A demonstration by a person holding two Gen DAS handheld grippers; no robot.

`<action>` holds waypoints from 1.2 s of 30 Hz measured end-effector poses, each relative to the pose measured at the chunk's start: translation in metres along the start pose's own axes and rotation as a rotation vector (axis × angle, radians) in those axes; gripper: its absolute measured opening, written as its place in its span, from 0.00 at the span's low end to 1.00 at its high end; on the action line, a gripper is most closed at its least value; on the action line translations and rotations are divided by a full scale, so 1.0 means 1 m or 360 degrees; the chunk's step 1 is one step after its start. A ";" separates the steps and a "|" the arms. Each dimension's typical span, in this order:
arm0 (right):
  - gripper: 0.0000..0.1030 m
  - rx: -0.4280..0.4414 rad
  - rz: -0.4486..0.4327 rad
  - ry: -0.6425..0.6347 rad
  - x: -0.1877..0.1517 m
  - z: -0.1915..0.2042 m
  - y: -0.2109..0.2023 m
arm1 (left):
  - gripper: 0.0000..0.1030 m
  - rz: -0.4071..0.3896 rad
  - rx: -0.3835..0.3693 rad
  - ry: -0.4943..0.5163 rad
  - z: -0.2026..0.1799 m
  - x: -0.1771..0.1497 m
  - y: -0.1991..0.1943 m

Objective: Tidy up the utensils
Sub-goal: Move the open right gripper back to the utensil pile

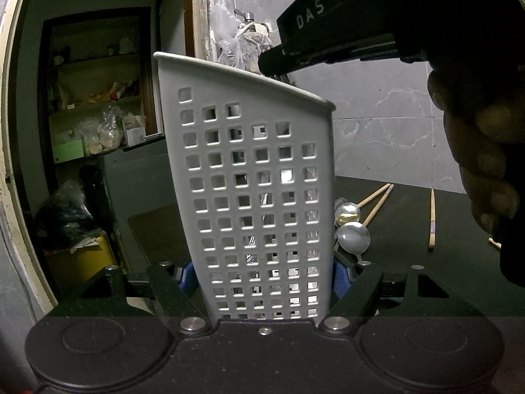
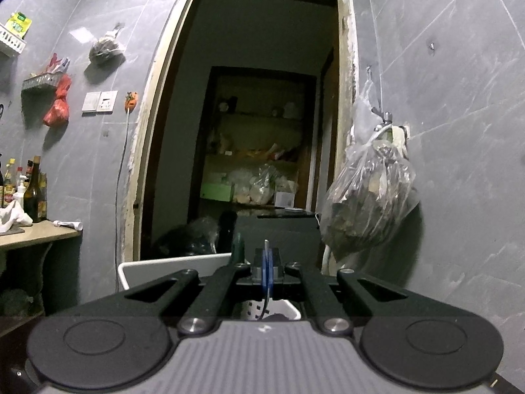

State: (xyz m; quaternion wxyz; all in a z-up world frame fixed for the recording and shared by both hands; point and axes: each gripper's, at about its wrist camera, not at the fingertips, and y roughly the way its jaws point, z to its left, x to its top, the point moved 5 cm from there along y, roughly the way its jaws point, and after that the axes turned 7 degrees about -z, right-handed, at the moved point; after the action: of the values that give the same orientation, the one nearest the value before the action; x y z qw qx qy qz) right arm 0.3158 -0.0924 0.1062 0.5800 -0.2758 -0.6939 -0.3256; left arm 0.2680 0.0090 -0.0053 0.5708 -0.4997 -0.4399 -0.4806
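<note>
The left gripper (image 1: 264, 277) clamps a white perforated utensil holder (image 1: 256, 197) between its blue pads (image 1: 341, 279), one pressed on each side wall near the base, so the holder stands upright and fills the middle of the left wrist view, its slanted rim highest at about 11 o'clock. Through the square holes, glints of metal show inside, too broken up to name. At 3 o'clock of the holder, on the dark table (image 1: 459, 256), lie two metal spoons (image 1: 352, 229) just beside its wall, their bowls facing the camera, and past them wooden chopsticks (image 1: 377, 202): a pair crossing near the spoons and a single one (image 1: 432, 220) well apart toward 3 o'clock. At 1 o'clock the right gripper (image 1: 272, 62) reaches in over the holder's rim, a hand (image 1: 475, 151) wrapped around its grip. In the right wrist view the right gripper's (image 2: 267, 272) blue pads (image 2: 267, 262) are pressed together, closed on a thin piece of metal (image 2: 265, 302) that hangs down from between them toward 6 o'clock, into the holder's open top (image 2: 285, 310); what kind of utensil it is cannot be told. Beyond, a doorway (image 2: 256, 115) opens at 12 o'clock and a plastic bag (image 2: 367, 193) hangs from the grey tiled wall at 3 o'clock.
</note>
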 end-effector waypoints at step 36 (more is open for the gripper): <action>0.99 -0.0211 0.0589 0.1103 -0.073 -0.170 0.042 | 0.75 0.0008 0.0009 0.0015 -0.004 0.000 0.002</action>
State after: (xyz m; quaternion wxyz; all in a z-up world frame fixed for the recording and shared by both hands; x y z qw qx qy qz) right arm 0.4673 -0.1975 0.0594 0.8097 -0.3067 -0.3731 -0.3334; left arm 0.2706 0.0050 -0.0056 0.5754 -0.4969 -0.4374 -0.4804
